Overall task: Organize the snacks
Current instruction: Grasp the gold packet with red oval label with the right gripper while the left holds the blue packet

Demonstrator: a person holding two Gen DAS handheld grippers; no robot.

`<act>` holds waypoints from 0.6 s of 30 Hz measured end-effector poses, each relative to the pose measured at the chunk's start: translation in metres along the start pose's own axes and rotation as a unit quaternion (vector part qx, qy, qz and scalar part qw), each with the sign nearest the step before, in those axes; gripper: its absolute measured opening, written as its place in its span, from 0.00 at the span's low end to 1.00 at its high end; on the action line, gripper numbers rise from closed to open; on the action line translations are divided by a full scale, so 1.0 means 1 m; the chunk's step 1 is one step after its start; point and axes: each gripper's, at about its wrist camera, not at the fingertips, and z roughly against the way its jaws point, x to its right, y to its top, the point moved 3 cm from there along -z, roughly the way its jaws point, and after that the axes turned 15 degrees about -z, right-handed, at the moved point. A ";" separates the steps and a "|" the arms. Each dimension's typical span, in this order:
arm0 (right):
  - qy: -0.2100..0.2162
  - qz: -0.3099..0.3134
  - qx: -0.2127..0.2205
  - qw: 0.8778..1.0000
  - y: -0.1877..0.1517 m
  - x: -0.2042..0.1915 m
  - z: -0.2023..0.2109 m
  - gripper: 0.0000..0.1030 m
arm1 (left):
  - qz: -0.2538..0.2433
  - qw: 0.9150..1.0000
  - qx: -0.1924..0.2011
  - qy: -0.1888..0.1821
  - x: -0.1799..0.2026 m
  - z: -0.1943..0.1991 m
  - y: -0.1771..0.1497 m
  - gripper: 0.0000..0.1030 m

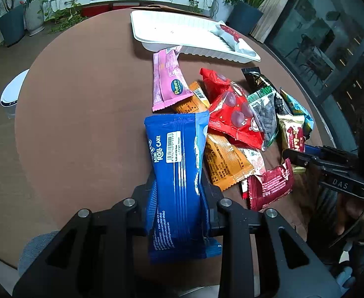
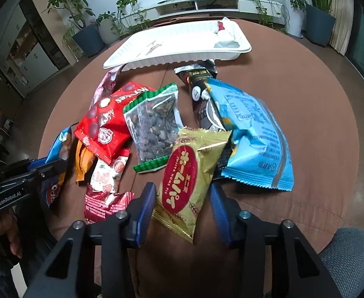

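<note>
Item one, left gripper: we record its jaws pinched on the blue roll-cake packet, gripping across the packet's lower-middle so that the wrapper waists in between the pads. The packet stands out ahead of the gripper, toward the white tray, its far end over the near-left edge of the snack pile.

Item two, right gripper: we record blue-padded fingers standing either side of the gold pie packet. The left pad looks to be at the wrapper's edge; the right pad shows a sliver of gap, so we cannot call the packet firmly pinched.

Handling, as we judge it: both packets are light, air-filled foil pillows, soft and slick, with crushable cake or pastry inside. We would take the gold packet across its near third, with a gentle squeeze.

Position relative to the tray: the gold packet lies on the brown round table at the pile's near edge, well short of the tray. Between it and the tray lie the clear seed bag, the red chocolate bag and the light-blue bag. One red-and-white packet already sits in the tray's far right corner.
</note>
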 end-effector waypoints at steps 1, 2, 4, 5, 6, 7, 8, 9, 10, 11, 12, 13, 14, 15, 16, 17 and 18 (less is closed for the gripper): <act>0.000 0.000 0.000 1.000 0.000 0.000 0.000 0.37 | 0.001 1.000 0.000 0.000 0.000 0.000 0.000 0.26; 0.001 0.000 0.000 1.000 0.000 0.000 0.000 0.35 | 0.001 1.000 0.000 0.000 0.000 0.000 0.000 0.26; 0.007 -0.004 -0.002 1.000 0.000 0.002 0.001 0.32 | 0.002 1.000 0.001 -0.001 -0.001 0.000 -0.001 0.26; 0.010 -0.007 -0.003 1.000 0.000 0.002 0.001 0.32 | 0.004 1.000 0.001 -0.002 -0.001 -0.001 -0.001 0.26; 0.013 -0.010 -0.004 1.000 -0.001 0.003 0.002 0.31 | 0.005 1.000 0.002 -0.002 -0.002 -0.001 -0.001 0.26; 0.018 -0.012 -0.007 1.000 0.000 0.003 0.002 0.27 | 0.006 1.000 0.003 -0.003 -0.002 -0.001 -0.001 0.26; 0.022 -0.014 -0.008 1.000 0.000 0.003 0.003 0.26 | 0.008 1.000 0.003 -0.003 -0.003 0.000 -0.001 0.26; 0.025 -0.015 -0.008 1.000 0.000 0.004 0.004 0.26 | 0.009 1.000 0.003 -0.004 -0.003 0.000 -0.001 0.26; 0.026 -0.015 -0.008 1.000 0.000 0.003 0.004 0.25 | 0.010 1.000 0.004 -0.004 -0.004 0.000 -0.002 0.26; 0.028 -0.014 -0.008 0.999 -0.001 0.003 0.005 0.24 | 0.011 1.000 0.004 -0.004 -0.004 0.000 -0.002 0.26; 0.031 -0.014 -0.008 0.999 -0.001 0.003 0.006 0.22 | 0.011 1.000 0.004 -0.004 -0.004 0.000 -0.002 0.26; 0.033 -0.014 -0.008 0.999 -0.001 0.003 0.007 0.21 | 0.012 1.000 0.004 -0.004 -0.004 0.000 -0.002 0.26; 0.035 -0.014 -0.007 0.999 -0.002 0.002 0.008 0.20 | 0.012 1.000 0.005 -0.004 -0.004 0.000 -0.002 0.26; 0.037 -0.012 -0.007 0.999 -0.002 0.001 0.009 0.20 | 0.013 1.000 0.005 -0.004 -0.005 0.000 -0.002 0.26; 0.039 -0.011 -0.008 0.999 -0.003 0.000 0.010 0.20 | 0.013 1.000 0.005 -0.004 -0.005 0.000 -0.002 0.26; 0.041 -0.009 -0.007 0.999 -0.003 -0.001 0.011 0.20 | 0.013 1.000 0.005 -0.004 -0.005 0.000 -0.003 0.26; 0.044 -0.007 -0.007 0.999 -0.004 -0.002 0.013 0.20 | 0.013 1.000 0.006 -0.005 -0.005 0.001 -0.003 0.26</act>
